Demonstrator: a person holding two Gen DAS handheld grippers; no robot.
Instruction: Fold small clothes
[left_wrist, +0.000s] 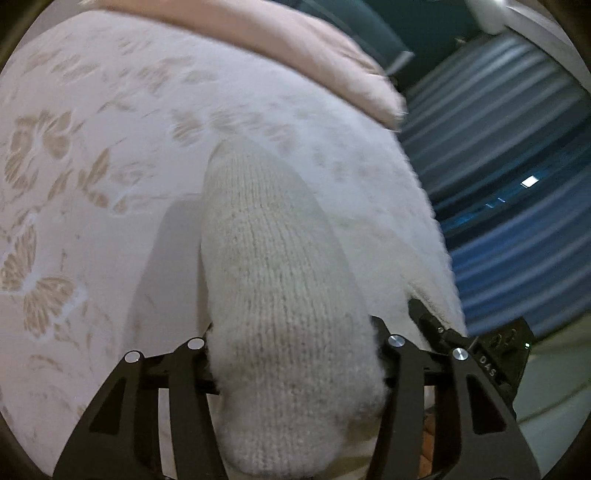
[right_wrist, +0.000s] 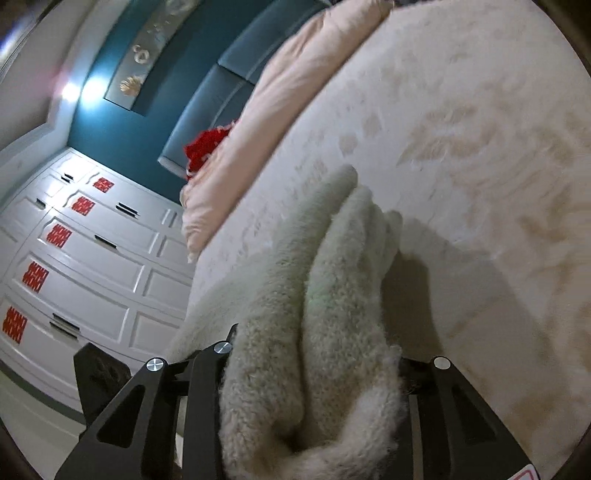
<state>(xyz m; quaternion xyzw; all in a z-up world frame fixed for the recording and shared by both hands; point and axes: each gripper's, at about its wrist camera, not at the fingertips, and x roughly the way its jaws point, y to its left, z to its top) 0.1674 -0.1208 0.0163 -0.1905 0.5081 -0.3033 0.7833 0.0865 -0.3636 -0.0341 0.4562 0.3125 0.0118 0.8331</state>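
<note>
Both the left tool and right tool clench the soft, light, limp cream knitted woollen garment low in frame; hold its edges.

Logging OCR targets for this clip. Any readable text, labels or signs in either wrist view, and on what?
"DAS": white letters on the black housing of the right gripper, seen in the left wrist view; possibly cut off.
Red paper decals on the white cabinet doors: characters too blurred to read.
Red-edged sticker at the bottom of the right wrist view: cut off, unreadable.
</note>
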